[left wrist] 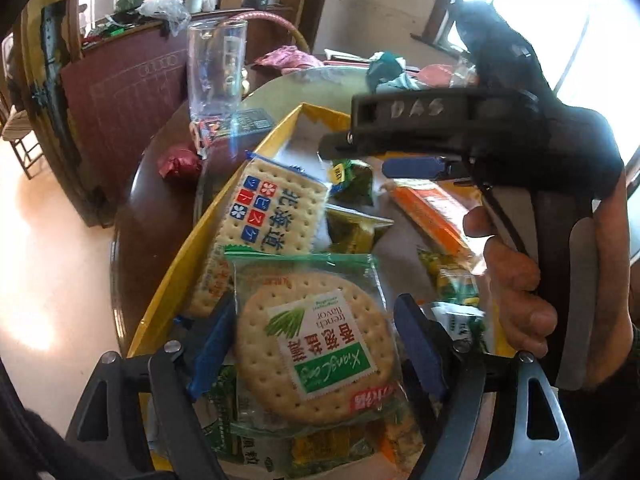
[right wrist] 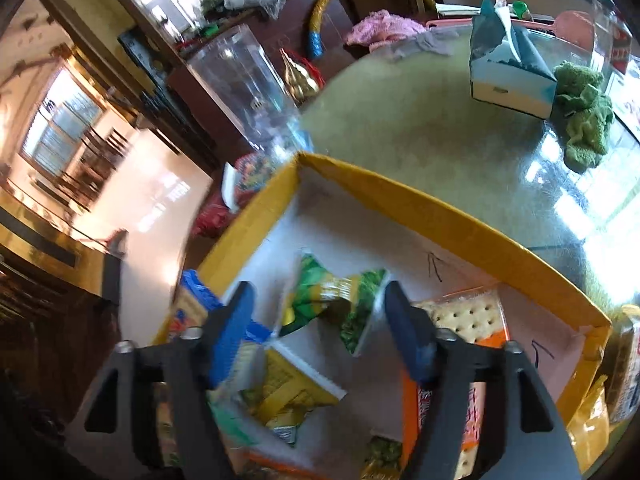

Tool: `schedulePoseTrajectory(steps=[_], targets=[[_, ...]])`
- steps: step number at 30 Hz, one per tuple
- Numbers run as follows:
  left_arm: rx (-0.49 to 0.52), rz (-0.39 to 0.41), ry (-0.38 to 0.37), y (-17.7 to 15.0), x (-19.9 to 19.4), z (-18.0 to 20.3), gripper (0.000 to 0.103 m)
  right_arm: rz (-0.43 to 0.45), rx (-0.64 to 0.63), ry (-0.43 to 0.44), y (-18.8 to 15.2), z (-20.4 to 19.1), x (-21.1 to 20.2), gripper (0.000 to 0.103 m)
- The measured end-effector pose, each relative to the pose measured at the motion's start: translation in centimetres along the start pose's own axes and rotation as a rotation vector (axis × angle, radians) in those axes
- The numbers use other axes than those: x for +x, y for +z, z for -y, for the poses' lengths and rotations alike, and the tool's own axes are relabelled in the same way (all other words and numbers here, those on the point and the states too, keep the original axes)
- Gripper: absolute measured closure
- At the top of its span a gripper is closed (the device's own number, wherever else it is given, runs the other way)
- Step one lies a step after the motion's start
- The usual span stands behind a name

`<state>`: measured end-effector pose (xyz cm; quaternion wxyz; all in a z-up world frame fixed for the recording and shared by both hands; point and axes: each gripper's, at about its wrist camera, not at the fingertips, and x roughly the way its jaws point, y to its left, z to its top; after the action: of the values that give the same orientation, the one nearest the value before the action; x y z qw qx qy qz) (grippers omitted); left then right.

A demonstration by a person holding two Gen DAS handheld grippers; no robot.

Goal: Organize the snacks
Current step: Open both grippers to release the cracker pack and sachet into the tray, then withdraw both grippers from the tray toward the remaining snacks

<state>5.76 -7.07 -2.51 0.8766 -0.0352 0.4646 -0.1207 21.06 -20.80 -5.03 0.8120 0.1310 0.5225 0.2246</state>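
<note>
Left wrist view: a dark round table (left wrist: 160,200) is sitting in a sunlit room, carrying a tall clear glass (left wrist: 214,68) at the far left and a yellow-walled box (left wrist: 224,204) holding snack packets. The left gripper (left wrist: 316,344) is hanging over the near end of the box, fingers spread apart, flanking a round cracker packet (left wrist: 312,344) without visibly pinching it. That packet is lying flat, print upside down, its top edge facing far. A square cracker packet (left wrist: 272,212) is lying beyond it, long axis running near-left to far-right. The right gripper (left wrist: 416,168) is entering from the right, held by the hand (left wrist: 516,280).

Right wrist view: the right gripper (right wrist: 320,320) is standing released above the box (right wrist: 440,208). A crumpled green packet (right wrist: 340,300) is lying between its fingers, long axis left-right. An orange cracker packet (right wrist: 464,360) is lying to the right.
</note>
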Motion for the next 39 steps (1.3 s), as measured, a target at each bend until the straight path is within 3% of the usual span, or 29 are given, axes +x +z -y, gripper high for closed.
schedulePoseTrajectory(steps=[4,7,14,19,22,25,32,39], targets=[[-0.028,0.052,-0.034,0.0,-1.3,0.0,0.021,0.042,0.005,0.022,-0.7,-0.4,-2.5,0.03],[0.006,0.046,0.017,0.1,-1.6,1.0,0.021,0.083,0.0,0.033,-2.0,-0.6,-5.4,0.029],[0.032,0.122,0.07,-0.6,-4.2,3.5,0.021,0.225,0.044,0.069,-6.6,1.5,-14.2,0.022],[0.098,0.111,0.031,-1.2,-5.4,7.6,0.021,0.323,0.129,0.041,-10.8,5.8,-20.3,0.021],[0.116,0.067,-0.049,-1.5,-5.3,10.5,0.021,0.371,0.169,0.0,-13.0,8.6,-23.6,0.021],[0.137,0.054,-0.083,-1.8,-5.3,13.0,0.021,0.393,0.227,-0.012,-15.0,11.6,-25.8,0.021],[0.181,0.006,-0.074,-2.1,-3.4,17.6,0.021,0.405,0.341,-0.041,-19.5,18.2,-28.3,0.021],[0.186,-0.021,-0.07,-1.9,-2.2,20.0,0.021,0.418,0.444,-0.102,-21.3,25.1,-30.5,0.021]])
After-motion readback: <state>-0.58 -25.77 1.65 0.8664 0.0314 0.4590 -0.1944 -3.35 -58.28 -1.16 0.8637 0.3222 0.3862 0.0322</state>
